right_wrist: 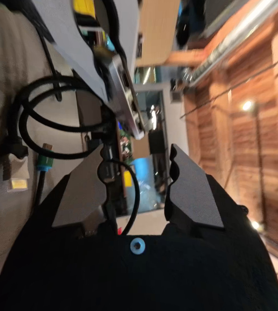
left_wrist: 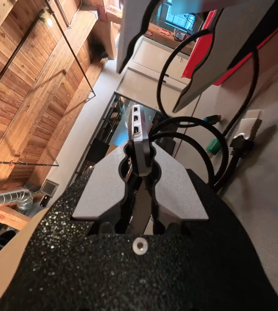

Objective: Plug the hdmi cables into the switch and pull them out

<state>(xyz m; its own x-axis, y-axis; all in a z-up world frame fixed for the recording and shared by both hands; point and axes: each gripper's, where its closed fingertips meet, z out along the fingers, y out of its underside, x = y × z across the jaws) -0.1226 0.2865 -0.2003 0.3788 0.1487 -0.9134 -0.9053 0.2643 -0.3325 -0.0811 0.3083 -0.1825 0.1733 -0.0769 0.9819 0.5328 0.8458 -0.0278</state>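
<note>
- Clamped narrowly in the left gripper (left_wrist: 140, 148), the switch (left_wrist: 139, 134) is judged light, rigid, slippery.
- The right gripper (right_wrist: 137, 151) is held wide, empty.
- The green-plugged cable (left_wrist: 213, 146) is best gripped at its stiff plug.

Wooden plank ceiling (left_wrist: 25, 80), silver duct (left_wrist: 5, 198), wall vent (left_wrist: 49, 187)

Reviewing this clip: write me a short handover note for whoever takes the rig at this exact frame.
Left gripper: shut on the grey switch, lifted off the table with its port side facing outward.
Right gripper: open, holding nothing, close to the switch.
Cables: the green-headed plug, blue-headed plug and a black plug lie loose on the grey table amid the black cable loops.
Done: the three ports visible are empty.
Left: whether plugging or unplugging comes next cannot be told from these frames.
</note>
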